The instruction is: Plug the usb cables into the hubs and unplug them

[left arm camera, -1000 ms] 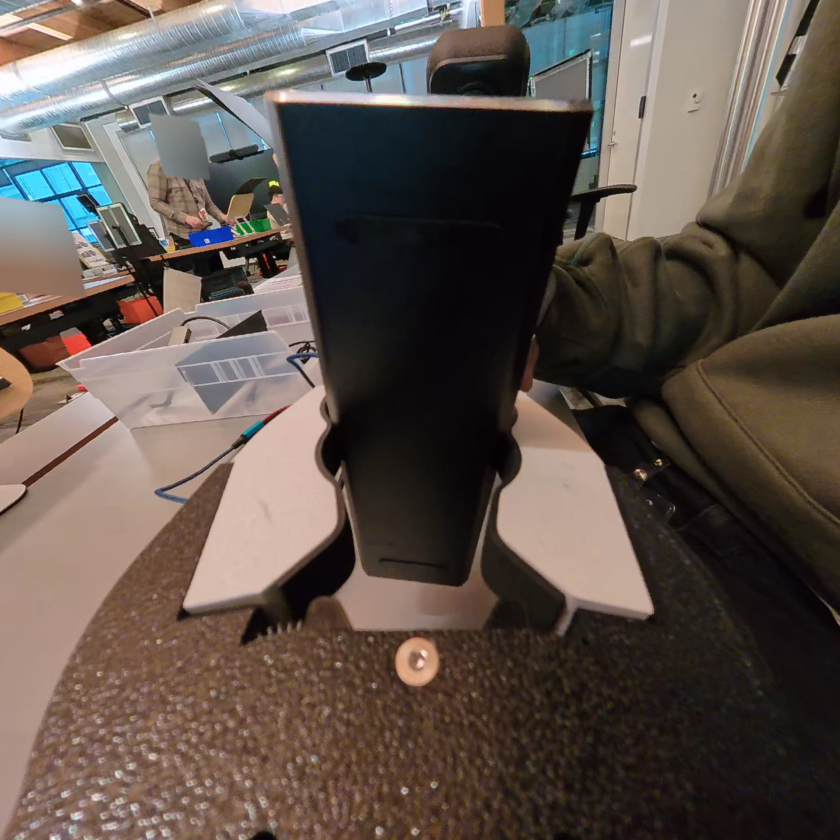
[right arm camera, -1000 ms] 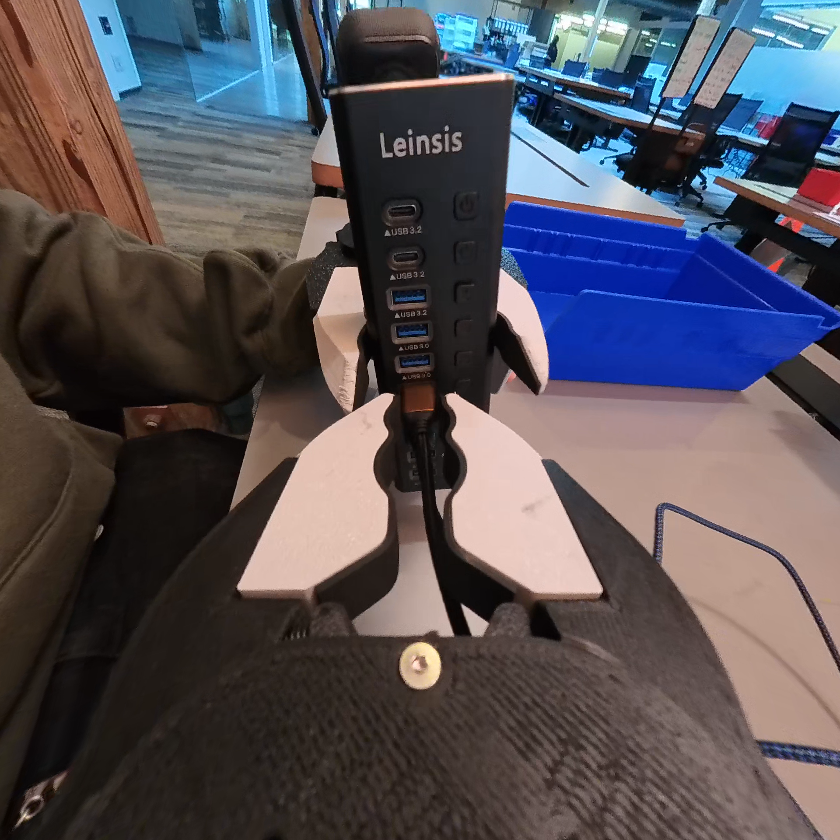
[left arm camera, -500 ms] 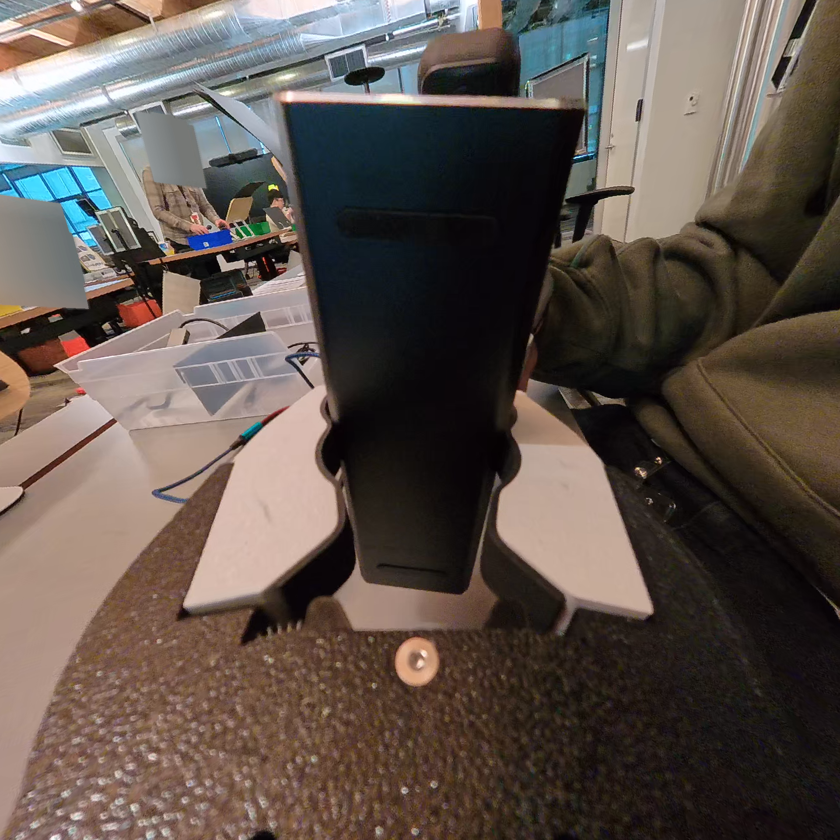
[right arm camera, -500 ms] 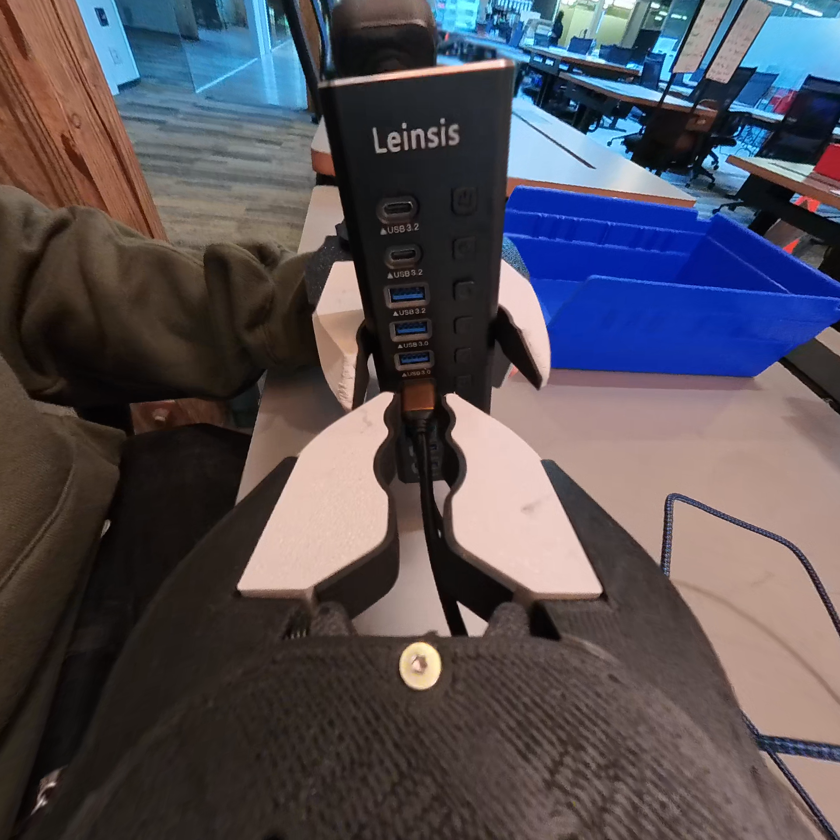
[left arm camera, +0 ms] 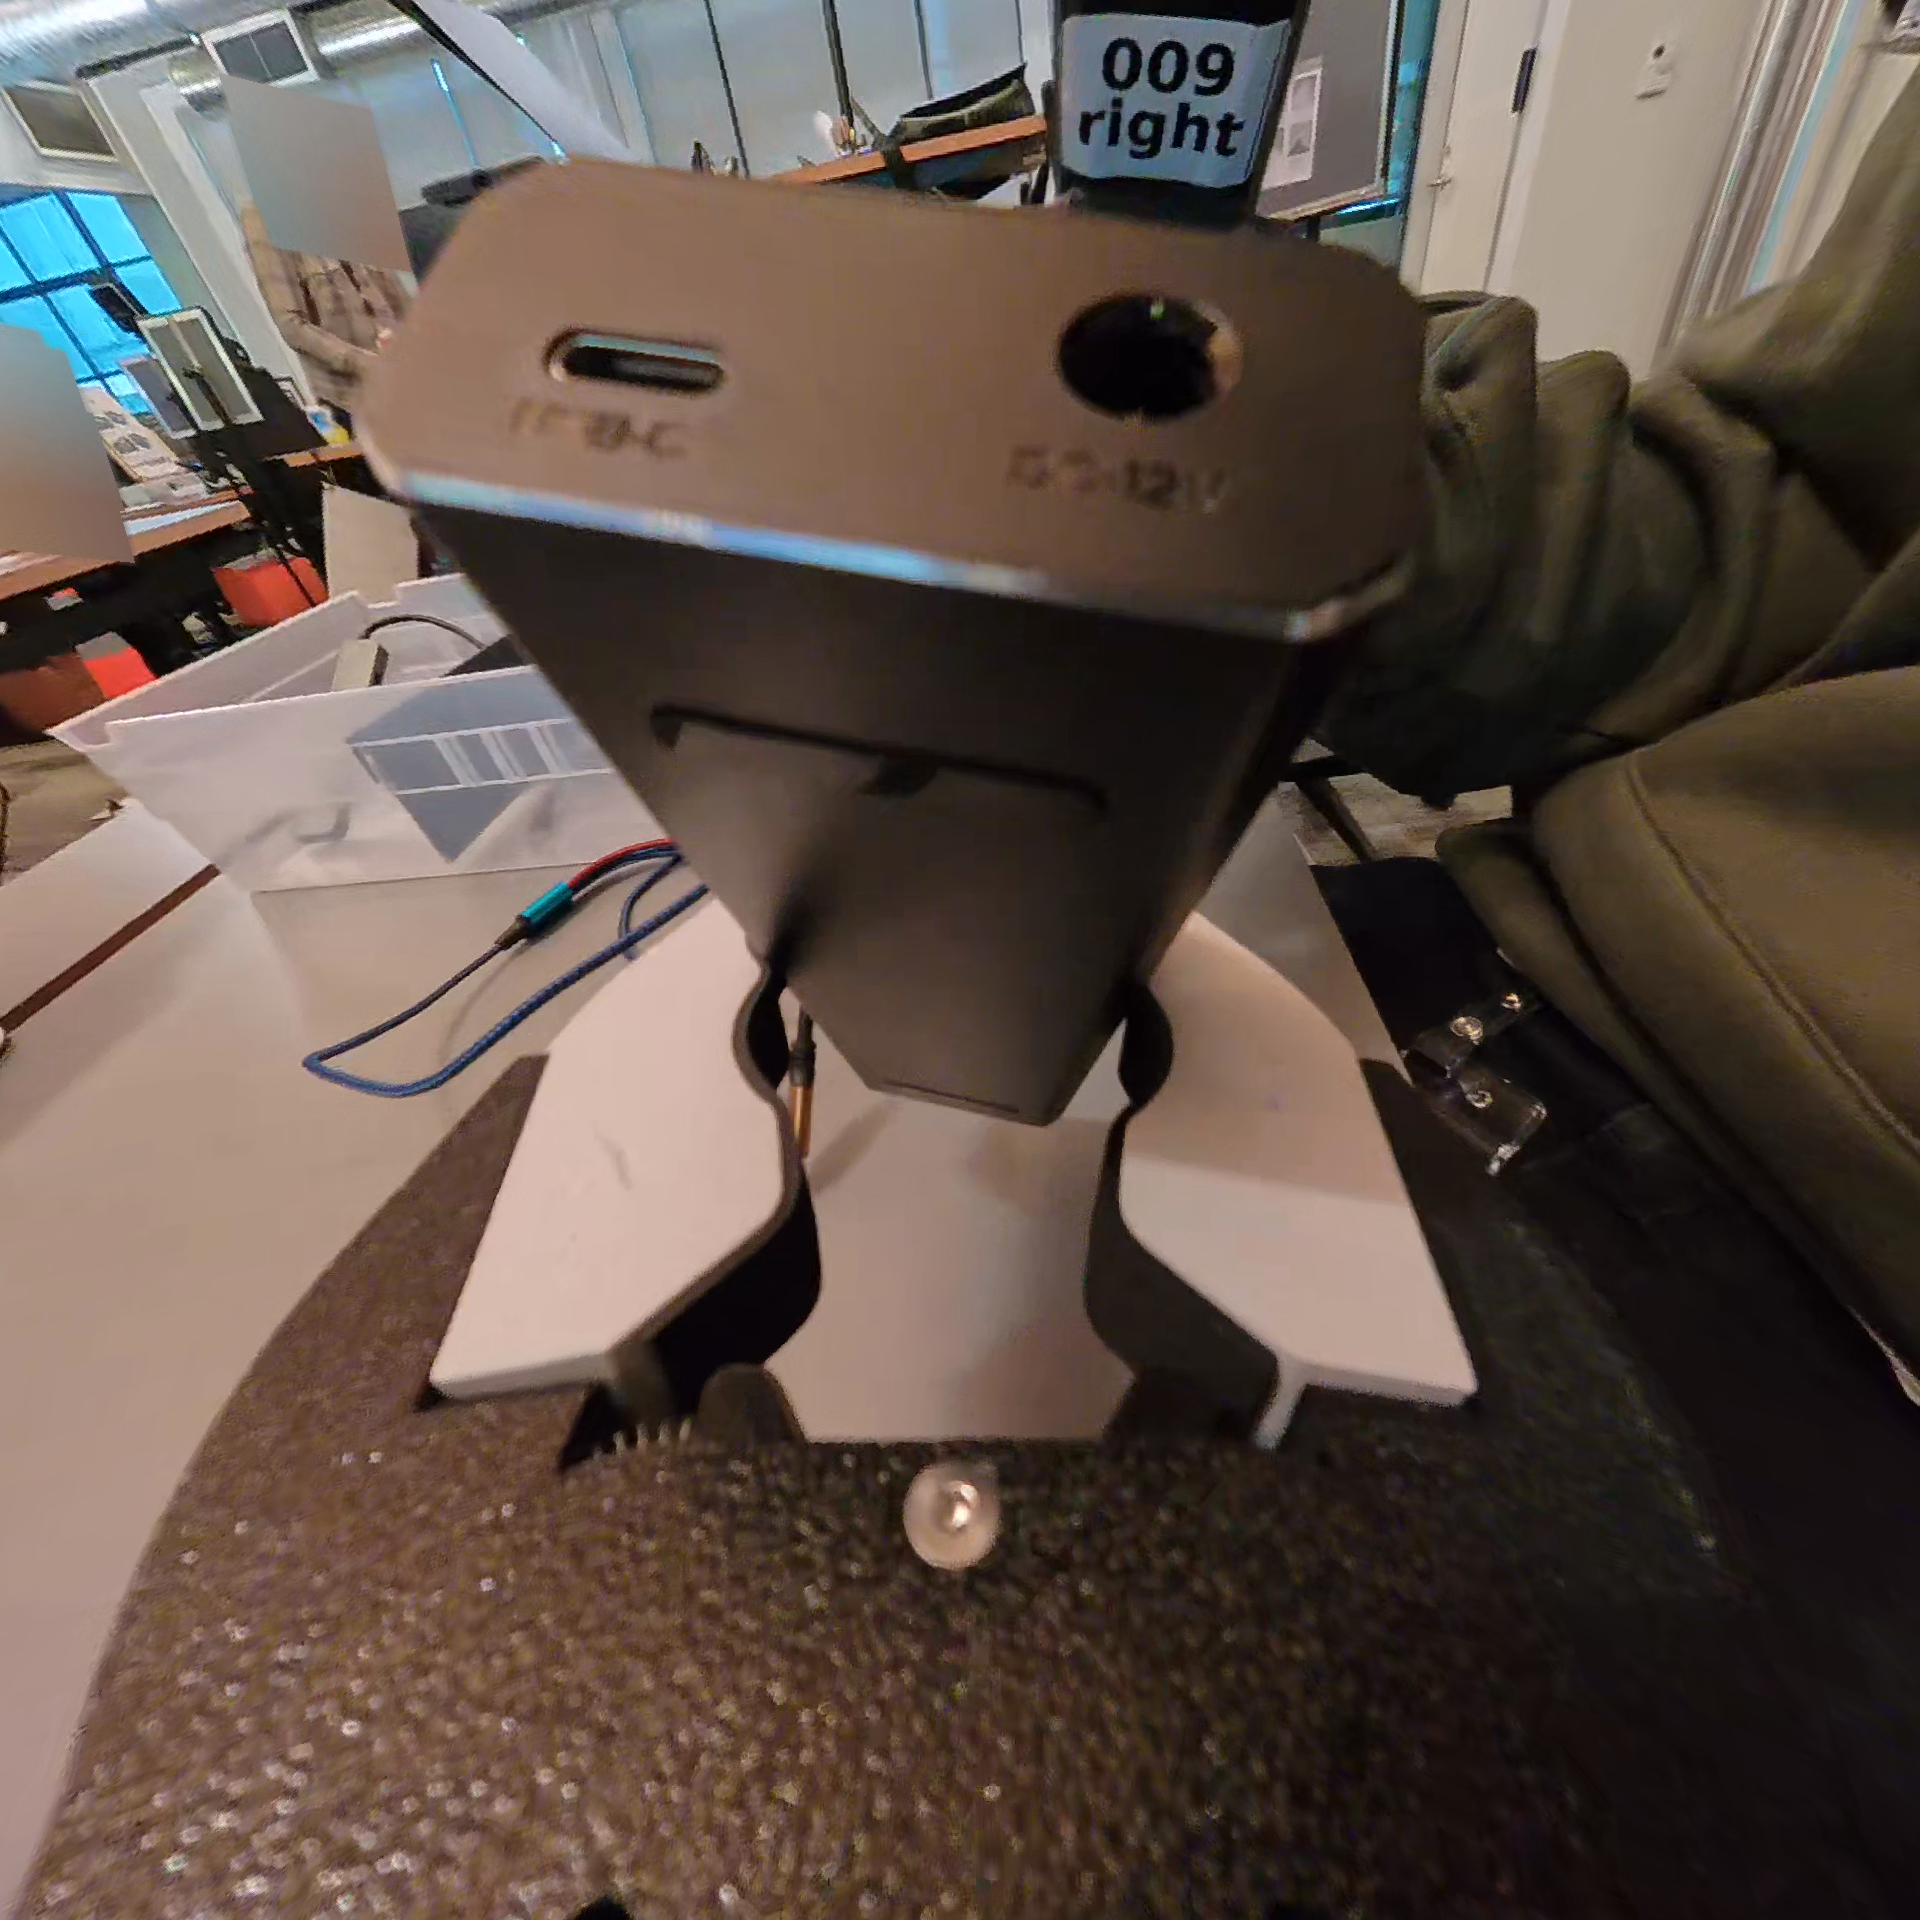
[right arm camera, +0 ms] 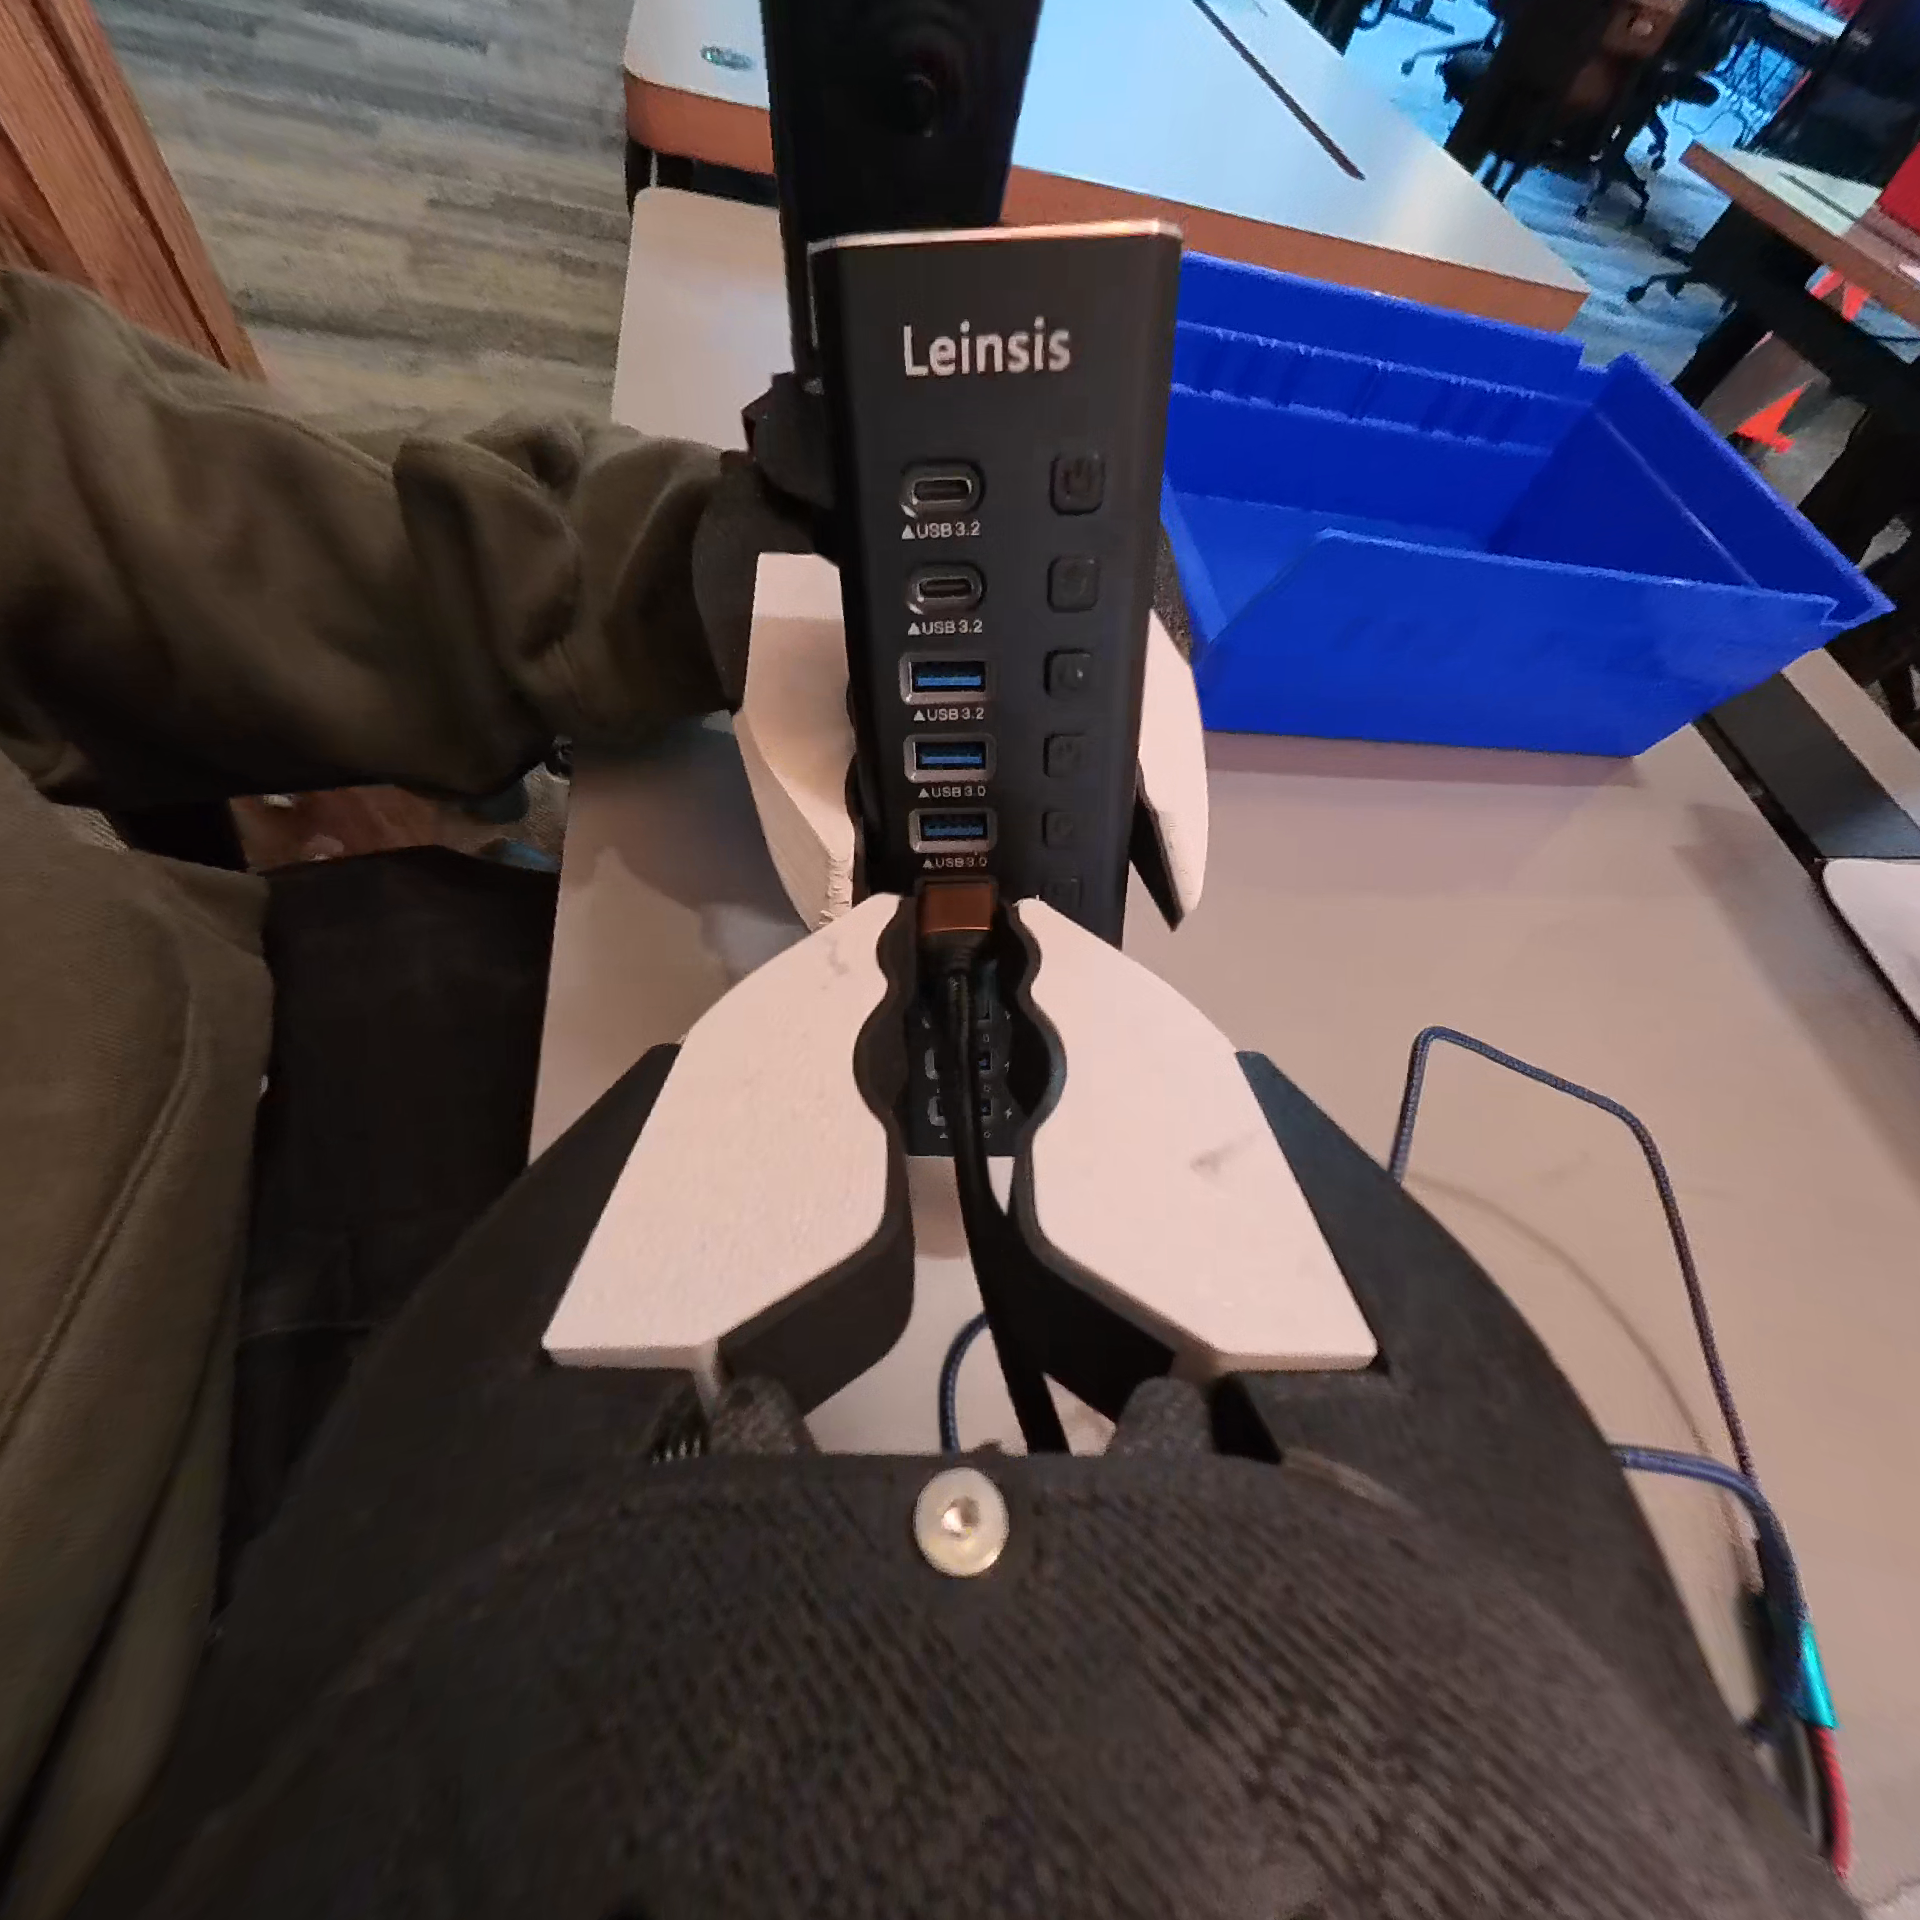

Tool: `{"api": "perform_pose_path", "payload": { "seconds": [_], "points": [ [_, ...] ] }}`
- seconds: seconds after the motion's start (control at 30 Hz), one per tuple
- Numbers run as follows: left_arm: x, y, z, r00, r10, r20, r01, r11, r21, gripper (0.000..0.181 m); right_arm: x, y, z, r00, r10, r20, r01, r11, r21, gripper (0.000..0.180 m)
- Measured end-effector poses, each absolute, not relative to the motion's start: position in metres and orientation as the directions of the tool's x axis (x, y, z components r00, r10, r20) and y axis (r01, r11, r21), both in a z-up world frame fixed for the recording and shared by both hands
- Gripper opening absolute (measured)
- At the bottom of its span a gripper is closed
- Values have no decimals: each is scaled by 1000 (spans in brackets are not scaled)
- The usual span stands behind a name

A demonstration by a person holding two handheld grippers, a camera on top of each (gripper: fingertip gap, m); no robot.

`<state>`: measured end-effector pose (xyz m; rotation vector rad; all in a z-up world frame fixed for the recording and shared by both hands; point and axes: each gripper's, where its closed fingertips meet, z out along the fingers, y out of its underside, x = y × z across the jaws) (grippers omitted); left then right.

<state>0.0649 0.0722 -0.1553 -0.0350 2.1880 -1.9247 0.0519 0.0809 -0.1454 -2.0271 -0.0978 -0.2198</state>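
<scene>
A black USB hub [right arm camera: 997,582] stands upright with its ports facing the right wrist view. My left gripper [left arm camera: 951,997] is shut on the hub's lower sides, and its white fingers [right arm camera: 795,779] show behind the hub. In the left wrist view the hub [left arm camera: 935,852] leans toward the camera, so its top end face with two sockets shows. My right gripper [right arm camera: 954,920] is shut on a copper-coloured USB plug [right arm camera: 956,902] with a black cable [right arm camera: 987,1247]. The plug sits at the port just below three blue ports. How deep it sits is hidden.
A blue bin [right arm camera: 1507,582] stands on the grey table [right arm camera: 1455,935] right of the hub. A clear plastic bin [left arm camera: 343,790] stands at the left. A blue braided cable [left arm camera: 499,1018] loops over the table, also in the right wrist view [right arm camera: 1558,1101]. A green sleeve [right arm camera: 312,603] is close by. Less than 4 cm separates the two grippers' tips.
The hub has tipped its top toward the left camera, showing its end face. The right view now looks down more steeply. Both grippers keep their hold.
</scene>
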Motion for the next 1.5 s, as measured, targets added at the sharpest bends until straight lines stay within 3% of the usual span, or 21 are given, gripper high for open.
{"api": "perform_pose_path", "payload": {
  "seconds": [0.03,0.23,0.43,0.57,1.13,1.23,1.4,1.5],
  "points": [
    [64,72,-155,-973,-167,-160,138,137,-981,61,52,81,-146,981,-27,193,162,-434,-886,15],
    [63,70,-164,-972,-148,-183,148,217,-965,62,49,77,-153,986,31,162,159,-453,-877,15],
    [53,72,-149,-984,-110,-143,132,98,-986,60,45,76,-139,994,74,84,105,-356,-929,15],
    [65,73,-145,-959,-193,-208,183,140,-973,60,57,76,-142,999,16,36,40,-339,-940,15],
    [64,57,-137,-961,-198,-195,169,143,-975,60,54,55,-131,994,-2,112,95,-525,-846,15],
    [60,56,-136,-961,-180,-208,181,155,-971,60,50,55,-129,983,29,180,166,-555,-815,15],
    [52,65,-108,-965,-179,-190,191,16,-982,60,43,69,-112,998,46,45,59,-354,-933,14],
    [47,63,-104,-968,-168,-186,191,-15,-981,60,40,71,-115,996,64,58,76,-331,-941,14]
  ]
}}
